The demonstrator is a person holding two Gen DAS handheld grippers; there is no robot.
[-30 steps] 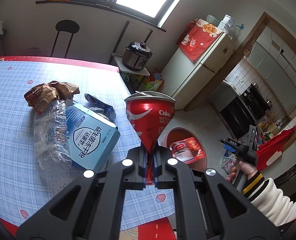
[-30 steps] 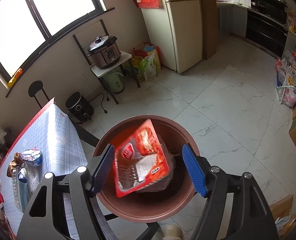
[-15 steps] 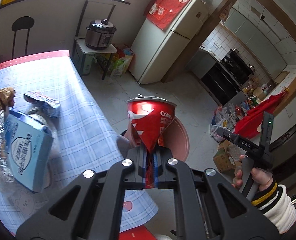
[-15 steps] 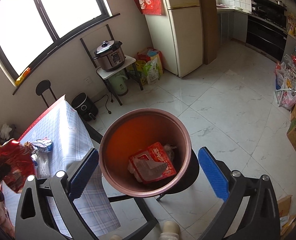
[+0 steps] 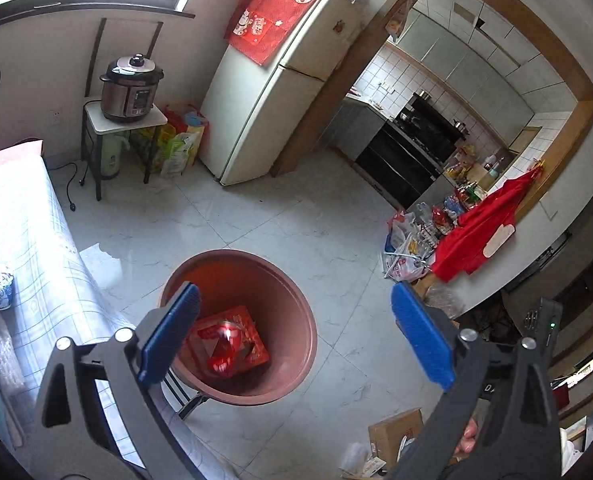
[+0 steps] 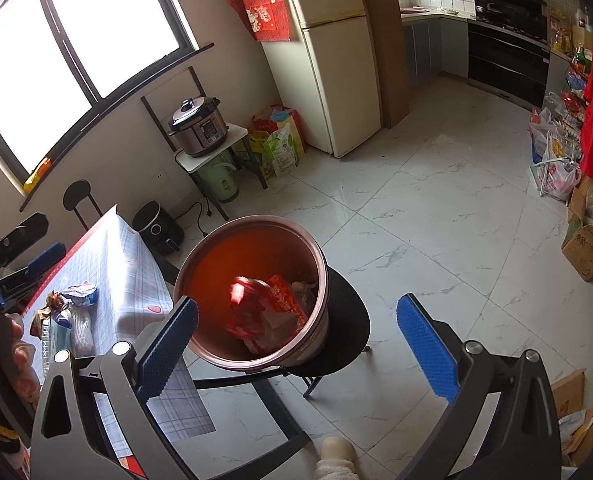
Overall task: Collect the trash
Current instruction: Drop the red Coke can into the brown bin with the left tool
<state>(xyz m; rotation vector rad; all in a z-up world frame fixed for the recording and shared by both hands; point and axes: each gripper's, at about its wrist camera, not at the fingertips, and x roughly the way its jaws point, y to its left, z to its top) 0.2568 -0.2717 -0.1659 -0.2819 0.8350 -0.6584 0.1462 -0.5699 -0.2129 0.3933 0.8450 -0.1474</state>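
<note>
Crushed red can (image 5: 225, 346) sits in the brown bin (image 5: 296, 300), below the left tool (image 5: 292, 336), apparently on a red wrapper (image 5: 252, 350). Left jaws opening, empty. Right tool (image 6: 296, 350) wide open, empty.

The bin (image 5: 296, 308) is a round reddish-brown bucket, open-topped, standing upright on a black chair seat just beside the table edge. In the bin a crushed red cola can (image 5: 224, 350) lies on a flat red snack packet (image 5: 252, 340). From the right wrist view the can (image 6: 244, 294) sits tilted against the packet (image 6: 284, 300), with crumpled clear plastic beside them at the bin's bottom.
</note>
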